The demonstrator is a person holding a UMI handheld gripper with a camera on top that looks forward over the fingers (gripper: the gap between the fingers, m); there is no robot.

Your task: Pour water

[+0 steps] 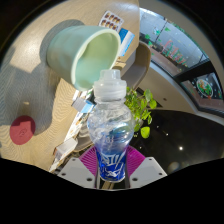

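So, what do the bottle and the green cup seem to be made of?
The bottle, shut in the gripper, looks like clear, glossy thin plastic: you see through it, and its cap is white. The green cup looks like matte opaque plastic, though that is less certain.

Water bottle (111,128): clear, glossy plastic with a ribbed wall, a white matt plastic cap and a glossy blue printed label. Cup (84,52): smooth, pale green plastic, matt. Table (45,112): pale wood-look surface, smooth. Gripper (110,172): fingers of pale hard plastic, pads (96,158) magenta and matt.
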